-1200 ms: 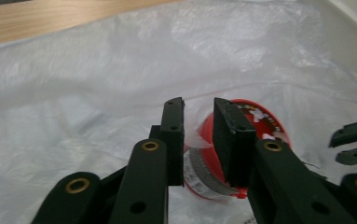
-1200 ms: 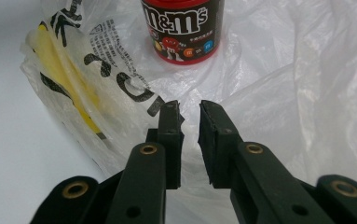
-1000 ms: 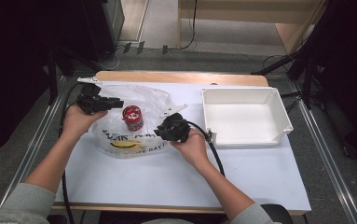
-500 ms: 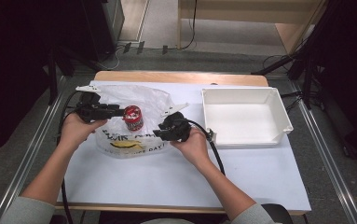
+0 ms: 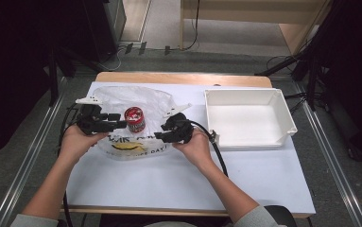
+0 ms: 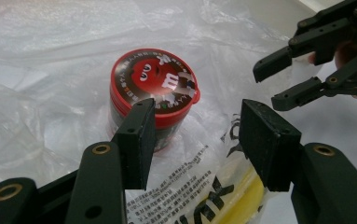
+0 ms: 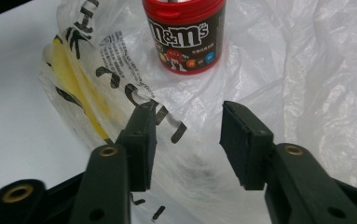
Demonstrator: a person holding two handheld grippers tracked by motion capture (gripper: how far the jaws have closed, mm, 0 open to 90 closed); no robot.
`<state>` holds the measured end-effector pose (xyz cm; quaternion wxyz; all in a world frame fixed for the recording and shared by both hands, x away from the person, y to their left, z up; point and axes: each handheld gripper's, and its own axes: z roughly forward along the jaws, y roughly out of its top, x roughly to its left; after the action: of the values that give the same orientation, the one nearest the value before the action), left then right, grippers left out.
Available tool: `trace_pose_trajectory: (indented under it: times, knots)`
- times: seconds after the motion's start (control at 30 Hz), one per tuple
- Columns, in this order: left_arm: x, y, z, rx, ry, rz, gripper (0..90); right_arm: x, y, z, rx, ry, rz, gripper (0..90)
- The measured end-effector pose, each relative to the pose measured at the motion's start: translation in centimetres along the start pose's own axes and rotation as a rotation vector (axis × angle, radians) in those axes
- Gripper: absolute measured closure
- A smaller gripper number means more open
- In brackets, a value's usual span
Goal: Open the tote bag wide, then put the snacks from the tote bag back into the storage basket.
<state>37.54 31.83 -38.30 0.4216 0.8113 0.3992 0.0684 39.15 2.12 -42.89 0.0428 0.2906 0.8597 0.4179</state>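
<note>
- Red and brown, the little candy tub (image 5: 134,119) stands upright on the crinkly plastic bag (image 5: 143,101), which lies flat on the white table (image 5: 178,179).
- We hold our left gripper (image 5: 117,125) low by the bag. Its jaws have just been opening and now stand wide, with nothing between them.
- From our left gripper the tub is at about 3 o'clock in the high view, just beside the jaw tips. We cannot tell if they touch.
- In the left gripper view the tub (image 6: 154,95) sits at about 11 o'clock, just past one jaw, not in the gap.
- Our right gripper (image 5: 162,133) has just been opening too. Its jaws are apart over the bag (image 7: 278,84), and no pad pinches the plastic.
- From our right gripper the tub is at about 10 o'clock in the high view, a bit farther off. In the right gripper view the tub (image 7: 185,37) is at 12 o'clock.
- We think the left gripper is nearer, so it should take the tub. The tub's long line runs straight up, so the jaws must come in from the sides.
- White and bare inside, the bin (image 5: 282,106) waits well apart at 3 o'clock.
</note>
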Motion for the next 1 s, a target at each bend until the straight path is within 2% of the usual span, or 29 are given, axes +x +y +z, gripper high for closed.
trace_pose_trajectory:
  times: [0.07, 0.3, 0.43, 0.7, 1.0]
  knots:
    - [-0.1, -0.5, 0.1, 0.009, 0.012, 0.013, 44.8, 0.0, 0.0, 0.1, 0.001, -0.002, 0.003, 49.4]
    - [-0.3, -1.5, -0.4, -0.003, 0.024, 0.024, 40.7, 0.0, -0.1, 0.3, 0.008, 0.007, 0.006, 48.0]
    - [-0.4, -2.0, -0.8, -0.017, 0.023, 0.013, 40.0, 0.1, -0.1, 0.3, 0.002, 0.008, -0.004, 47.9]
    - [-0.2, -2.7, -0.9, 0.006, 0.02, 0.006, 39.4, 0.2, 0.3, 0.7, -0.007, 0.009, -0.009, 46.6]
    - [-0.1, -3.3, -1.0, 0.02, 0.013, -0.005, 39.4, 0.6, 1.6, 1.3, -0.008, 0.018, -0.012, 45.1]
